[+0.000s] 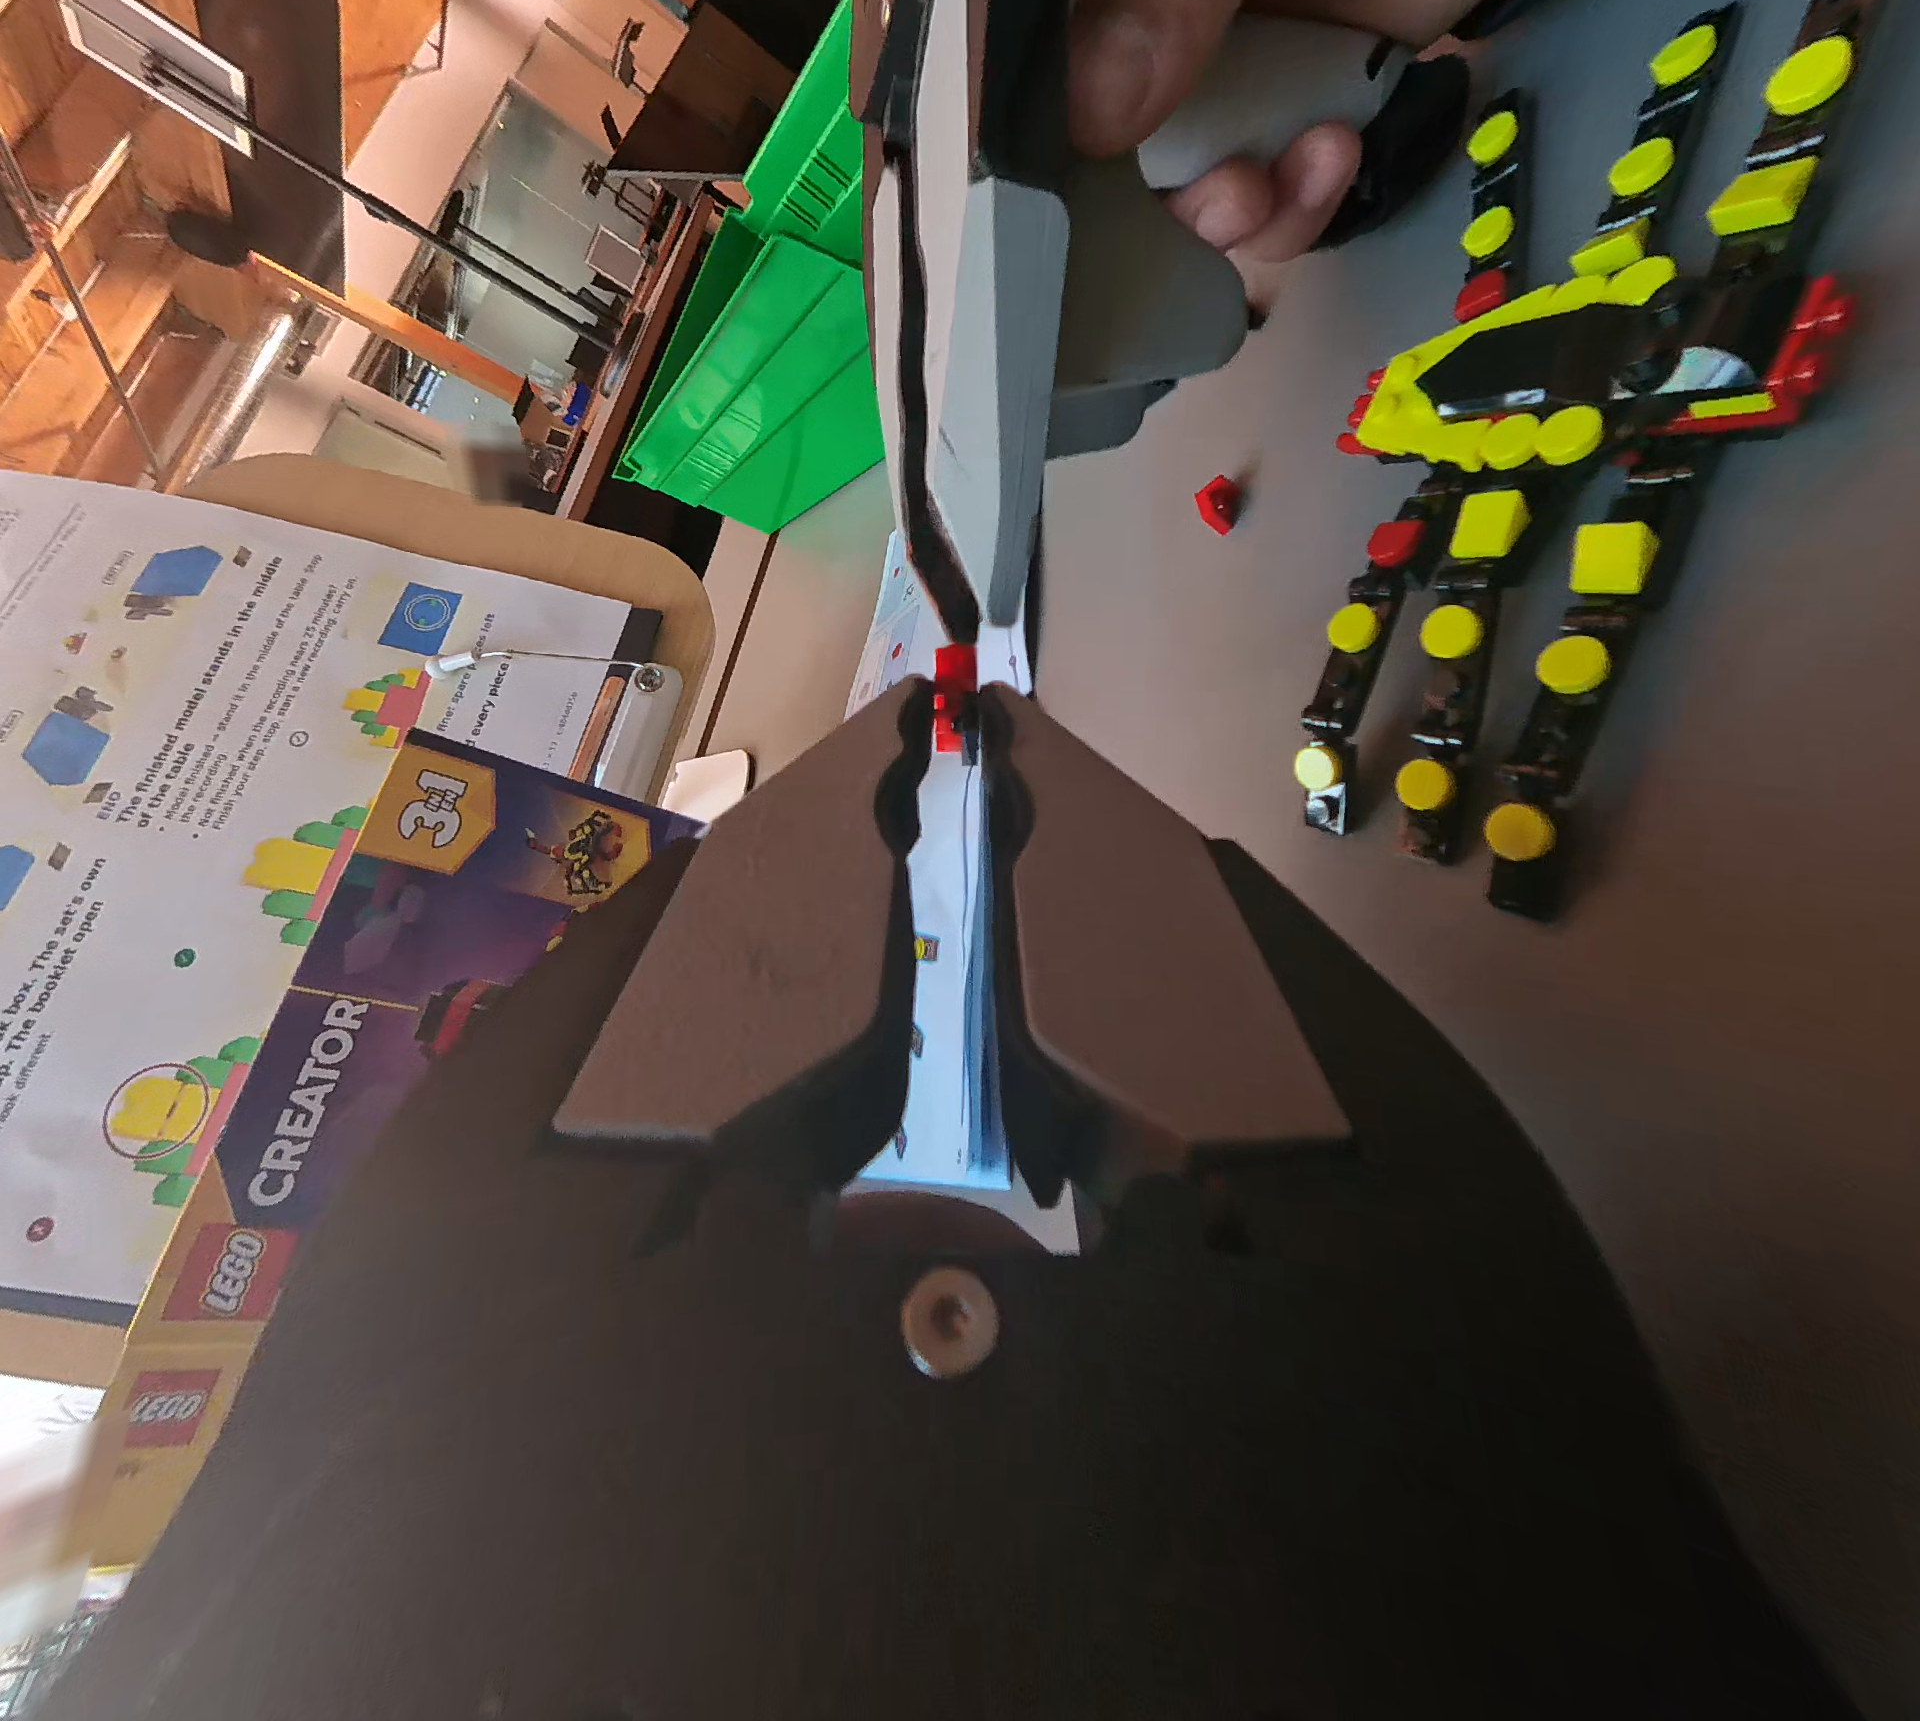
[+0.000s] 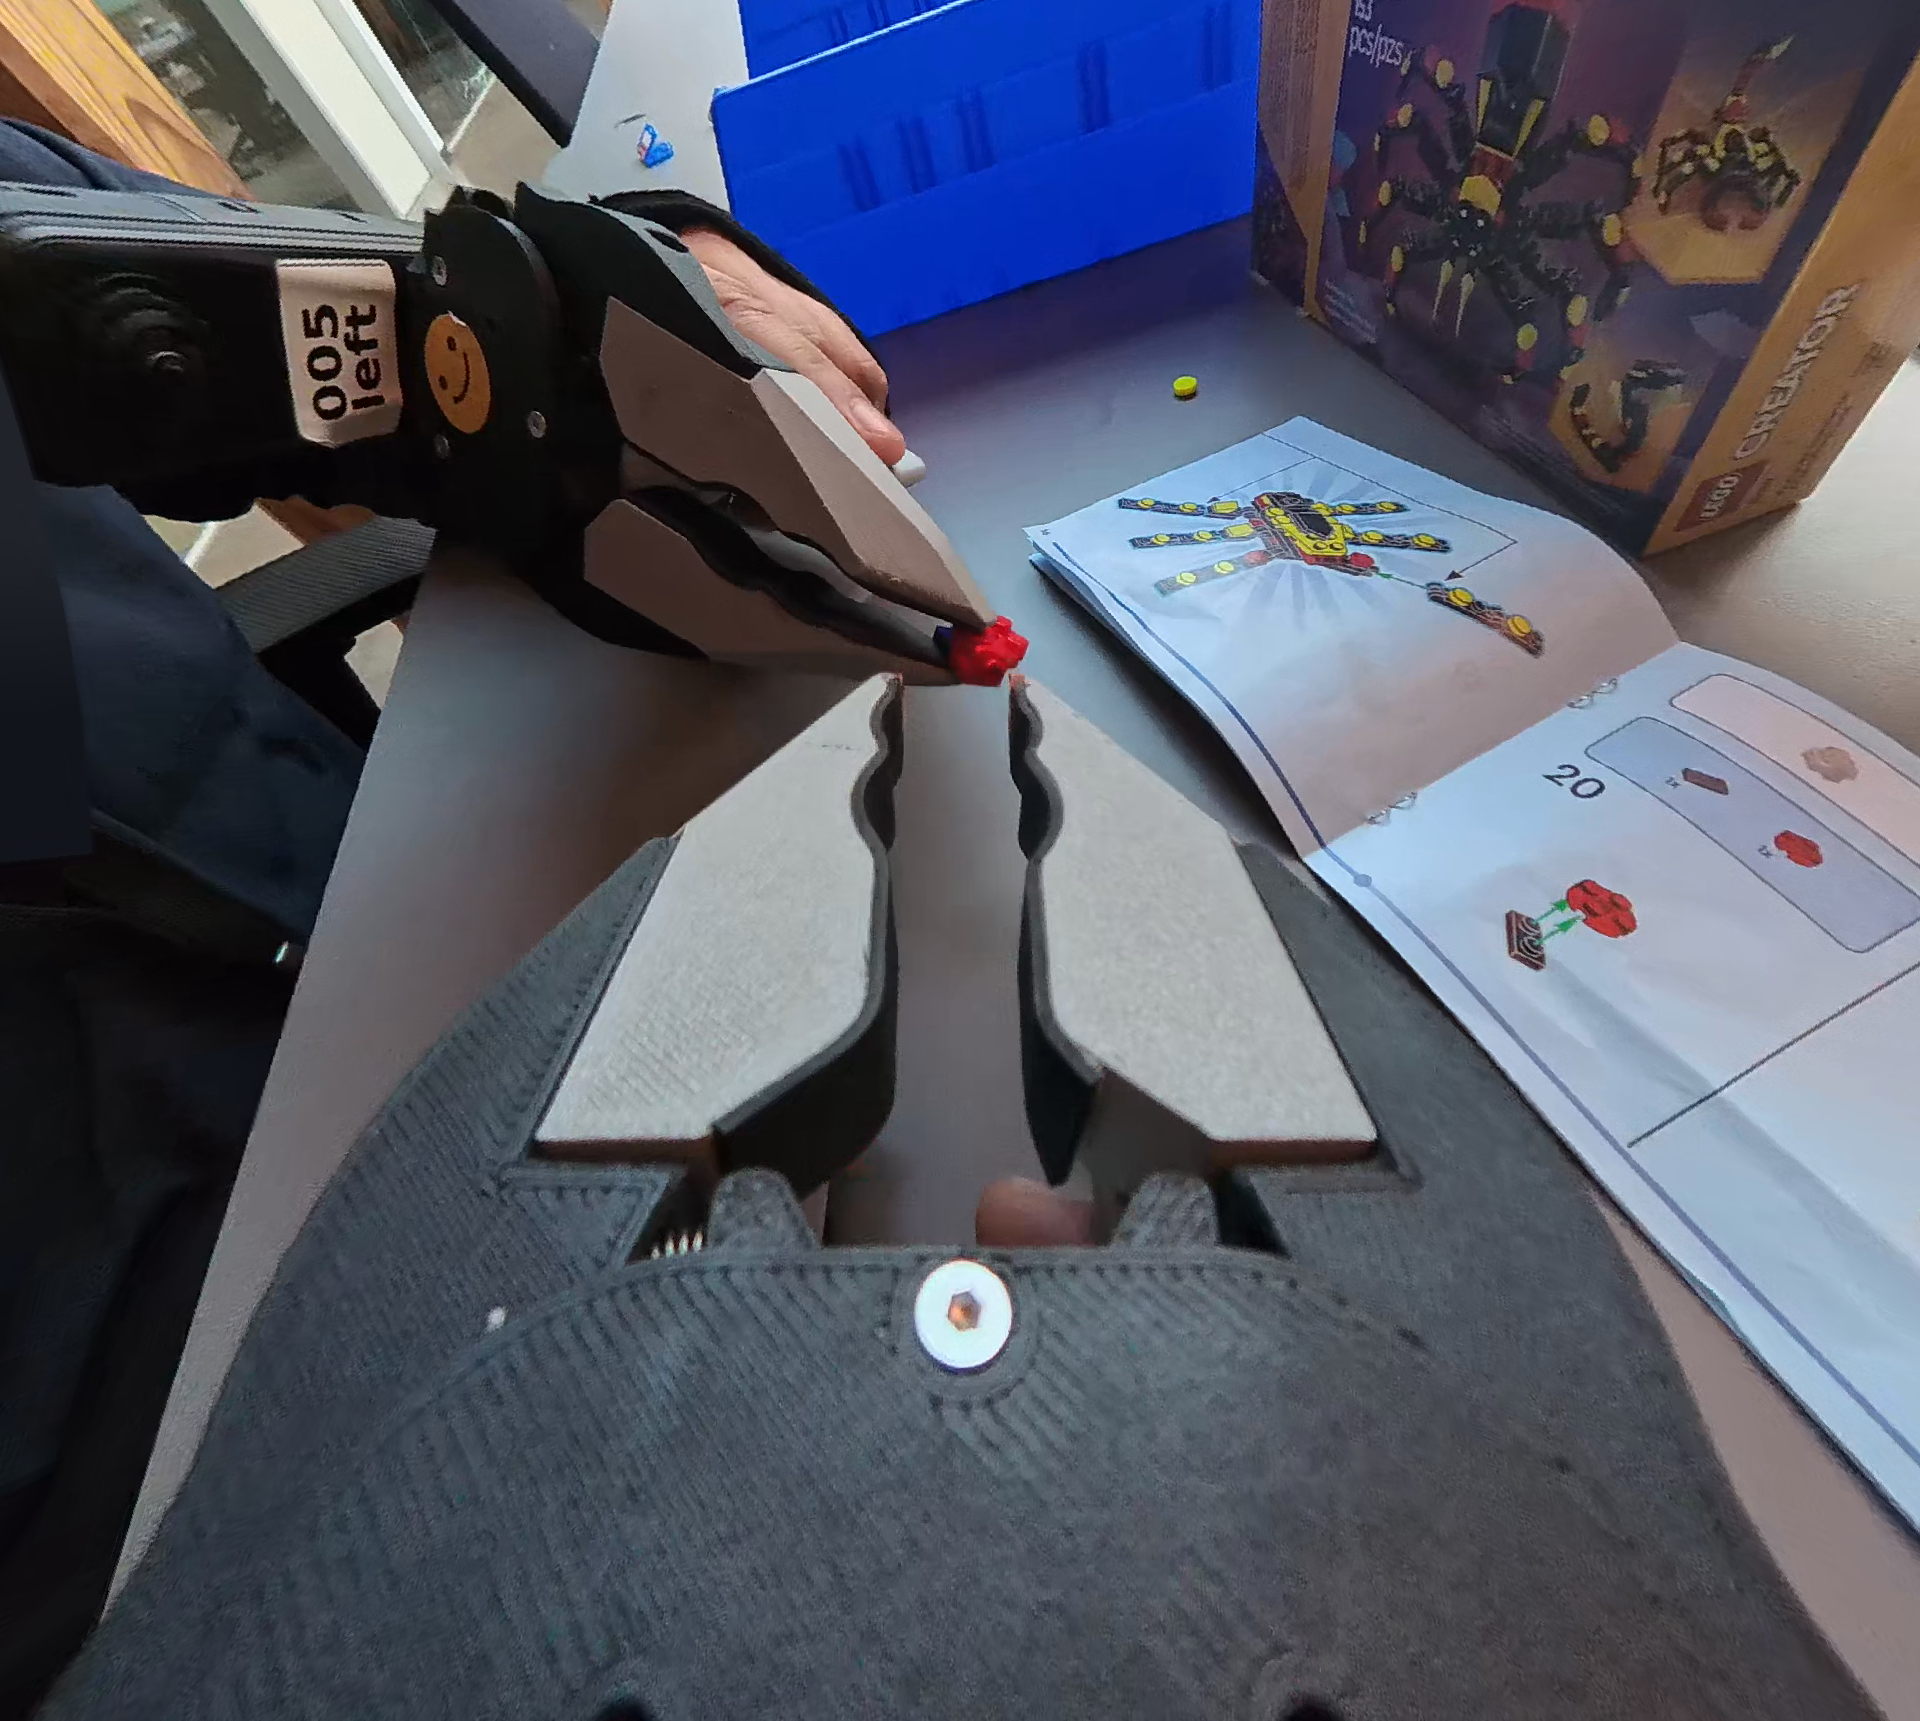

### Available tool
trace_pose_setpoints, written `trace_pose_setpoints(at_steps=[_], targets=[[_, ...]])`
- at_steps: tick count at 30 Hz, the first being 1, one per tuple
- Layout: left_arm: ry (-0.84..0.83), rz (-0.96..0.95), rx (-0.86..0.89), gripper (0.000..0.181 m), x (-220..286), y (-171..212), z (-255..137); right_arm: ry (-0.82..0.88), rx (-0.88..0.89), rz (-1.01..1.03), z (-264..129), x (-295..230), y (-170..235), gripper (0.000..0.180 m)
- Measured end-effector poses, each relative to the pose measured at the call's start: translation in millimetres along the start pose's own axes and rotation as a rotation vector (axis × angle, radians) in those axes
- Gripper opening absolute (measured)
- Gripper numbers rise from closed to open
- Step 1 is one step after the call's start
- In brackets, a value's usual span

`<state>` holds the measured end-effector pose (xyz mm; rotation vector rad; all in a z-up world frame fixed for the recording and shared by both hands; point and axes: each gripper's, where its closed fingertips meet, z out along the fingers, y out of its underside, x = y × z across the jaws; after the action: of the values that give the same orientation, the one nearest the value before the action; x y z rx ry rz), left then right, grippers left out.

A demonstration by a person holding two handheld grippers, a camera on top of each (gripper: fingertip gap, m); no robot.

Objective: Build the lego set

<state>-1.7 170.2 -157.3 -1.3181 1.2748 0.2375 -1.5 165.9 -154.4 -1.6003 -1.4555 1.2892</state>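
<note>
My left gripper (image 1: 954,701) is shut on a small red round piece (image 1: 951,679) with a dark piece under it. It also shows in the right wrist view (image 2: 961,641), where it holds the red piece (image 2: 992,648) above the grey table (image 2: 1039,424). My right gripper (image 2: 954,684) is open and empty, its tips just below the red piece. In the left wrist view it (image 1: 971,622) comes in from the top, tip to tip with mine. The black, yellow and red spider model (image 1: 1538,404) lies on the table to the right.
A loose red piece (image 1: 1216,502) lies near the model. The open booklet (image 2: 1455,736) lies right of the grippers, with the set's box (image 2: 1558,113) behind it. A blue bin (image 2: 987,165), a green bin (image 1: 769,383), a yellow stud (image 2: 1182,386) and an instruction sheet (image 1: 208,736) are around.
</note>
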Motion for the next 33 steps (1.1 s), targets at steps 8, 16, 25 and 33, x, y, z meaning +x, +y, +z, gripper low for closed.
trace_pose_setpoints(at_steps=[8,16,25,33], targets=[[0.0,-0.007,0.001,0.005,-0.6,2.3,1.3,0.006,0.0,0.011,-3.4,3.6,0.4,0.021],[0.01,-0.05,0.047,0.005,-0.7,-5.5,-0.8,-0.017,-0.027,0.0,4.2,-2.4,5.1,0.024],[0.069,-0.191,0.18,0.005,-2.5,-13.9,-4.6,-0.052,0.014,-0.026,-0.9,-11.1,-3.9,0.019],[0.047,-0.204,0.227,0.005,-9.0,-18.0,-8.1,-0.072,0.021,-0.071,-4.2,-19.8,-7.1,0.017]])
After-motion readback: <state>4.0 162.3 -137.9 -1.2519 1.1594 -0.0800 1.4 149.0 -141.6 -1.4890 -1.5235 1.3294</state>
